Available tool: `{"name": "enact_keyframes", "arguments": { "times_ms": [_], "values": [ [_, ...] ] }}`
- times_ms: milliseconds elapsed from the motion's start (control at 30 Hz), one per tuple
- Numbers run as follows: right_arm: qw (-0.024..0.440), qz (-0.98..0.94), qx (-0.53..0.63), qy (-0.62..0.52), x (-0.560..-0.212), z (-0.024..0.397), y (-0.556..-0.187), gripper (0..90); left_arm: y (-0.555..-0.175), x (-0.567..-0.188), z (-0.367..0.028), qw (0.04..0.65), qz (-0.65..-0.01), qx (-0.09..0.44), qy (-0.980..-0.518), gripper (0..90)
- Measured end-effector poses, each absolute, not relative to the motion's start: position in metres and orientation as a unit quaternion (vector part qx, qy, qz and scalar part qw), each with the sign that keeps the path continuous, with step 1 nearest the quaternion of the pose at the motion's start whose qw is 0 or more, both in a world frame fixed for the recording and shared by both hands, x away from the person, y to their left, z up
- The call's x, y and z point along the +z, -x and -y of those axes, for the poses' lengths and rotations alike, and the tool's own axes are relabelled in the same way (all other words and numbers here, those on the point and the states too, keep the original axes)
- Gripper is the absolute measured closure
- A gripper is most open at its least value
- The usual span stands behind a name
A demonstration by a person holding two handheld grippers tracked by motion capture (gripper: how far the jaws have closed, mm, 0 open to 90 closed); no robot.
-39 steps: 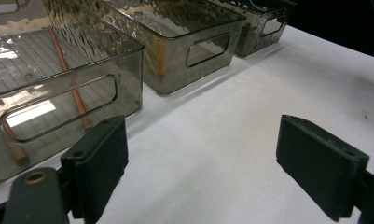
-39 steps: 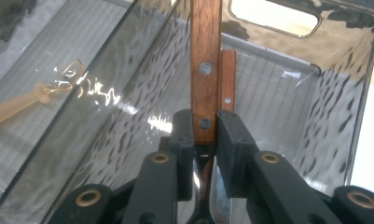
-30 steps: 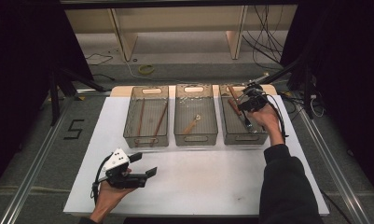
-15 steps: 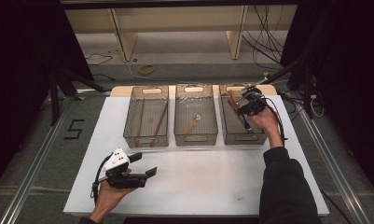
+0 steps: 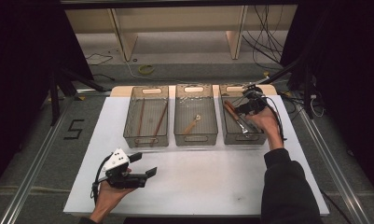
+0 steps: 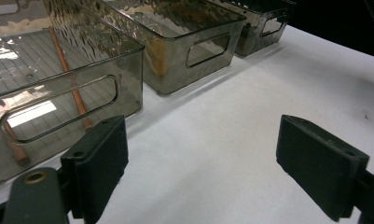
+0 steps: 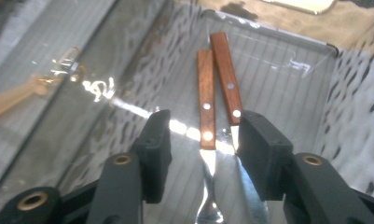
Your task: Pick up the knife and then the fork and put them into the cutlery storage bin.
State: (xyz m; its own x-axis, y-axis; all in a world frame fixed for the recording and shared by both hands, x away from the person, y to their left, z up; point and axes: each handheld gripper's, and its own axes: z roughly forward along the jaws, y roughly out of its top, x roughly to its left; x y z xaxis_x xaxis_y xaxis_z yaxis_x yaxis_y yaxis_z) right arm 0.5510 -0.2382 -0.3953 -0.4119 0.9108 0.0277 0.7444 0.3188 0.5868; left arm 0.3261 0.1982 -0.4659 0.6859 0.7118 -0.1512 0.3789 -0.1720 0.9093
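Observation:
My right gripper (image 5: 245,109) hangs over the right-hand clear bin (image 5: 243,140), pointing down into it. Its jaws have just been opening, and the right gripper (image 7: 203,140) stands open with nothing pressed between its pads. Below it, two wooden-handled metal utensils (image 7: 206,98) lie side by side on the bin's ribbed floor, and they also show in the high view as utensils (image 5: 236,116). My left gripper (image 5: 145,164) rests open near the table's front left, held in a hand. The left gripper (image 6: 201,158) has only white tabletop between its jaws.
Three clear bins stand in a row at the back of the white table (image 5: 212,186). The left bin (image 5: 146,140) holds two brown chopsticks (image 5: 159,122). The middle bin (image 5: 196,137) holds a small wooden utensil (image 5: 192,124). Cables trail past the table's far right.
The right gripper's jaws now stand apart above the right-hand bin, and the utensil lies on its floor. Both hands have stayed where they were.

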Motion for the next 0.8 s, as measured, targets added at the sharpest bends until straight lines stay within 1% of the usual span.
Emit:
{"name": "enact_keyframes", "arguments": {
  "times_ms": [300, 533, 800],
  "values": [
    [0.153, -0.802, 0.309, -0.488, -0.387, 0.228, -0.533, 46.9, -0.326, -0.466, -0.198, 0.529, -0.364, 0.156, -0.75, 16.0],
    [0.148, -0.801, 0.342, -0.47, -0.385, 0.221, -0.512, 43.5, -0.326, -0.467, -0.198, 0.529, -0.364, 0.155, -0.751, 16.0],
    [0.142, -0.792, 0.371, -0.464, -0.386, 0.216, -0.49, 35.7, -0.326, -0.467, -0.197, 0.529, -0.363, 0.154, -0.751, 16.0]
  ]
}}
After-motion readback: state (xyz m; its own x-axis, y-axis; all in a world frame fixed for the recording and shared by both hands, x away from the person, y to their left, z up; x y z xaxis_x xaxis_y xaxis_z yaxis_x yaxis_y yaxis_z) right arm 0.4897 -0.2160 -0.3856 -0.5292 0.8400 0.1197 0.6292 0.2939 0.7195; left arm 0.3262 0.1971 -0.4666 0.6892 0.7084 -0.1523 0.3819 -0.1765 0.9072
